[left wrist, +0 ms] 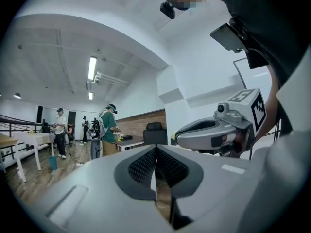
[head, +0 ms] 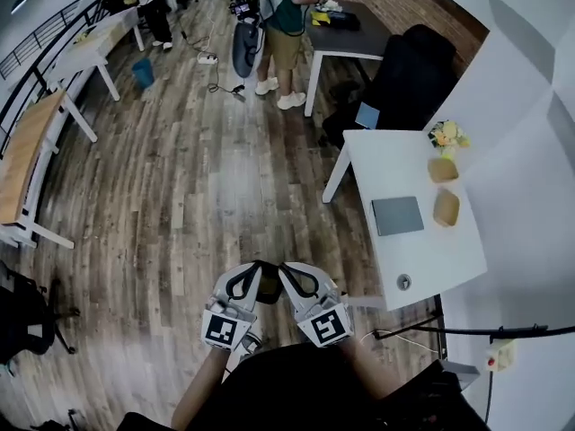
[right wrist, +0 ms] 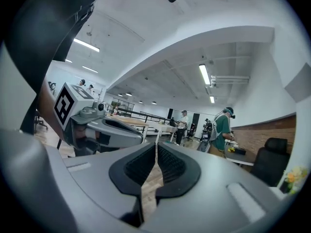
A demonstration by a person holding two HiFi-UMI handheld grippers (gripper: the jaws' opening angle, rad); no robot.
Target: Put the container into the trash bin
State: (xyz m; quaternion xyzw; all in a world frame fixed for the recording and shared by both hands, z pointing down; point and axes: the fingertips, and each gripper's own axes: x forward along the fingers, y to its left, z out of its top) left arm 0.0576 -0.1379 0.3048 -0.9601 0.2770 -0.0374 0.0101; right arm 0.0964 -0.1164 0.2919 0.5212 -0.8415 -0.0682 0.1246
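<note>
Two tan containers [head: 443,170] [head: 446,207] sit on the white table [head: 449,259] at the right of the head view. A small blue bin [head: 144,72] stands on the wooden floor far off at the upper left, and it also shows in the left gripper view [left wrist: 52,162]. My left gripper [head: 254,267] [left wrist: 155,148] and right gripper [head: 284,267] [right wrist: 157,144] are held side by side close to my body, tips nearly together, well away from table and bin. Both are shut with nothing between their pads.
On the white table also lie a grey tablet [head: 397,215], yellow flowers [head: 446,136] and a small round object [head: 404,282]. A black office chair [head: 409,83] stands behind it. People stand by a dark desk [head: 346,39] farther off. White tables [head: 99,48] line the left.
</note>
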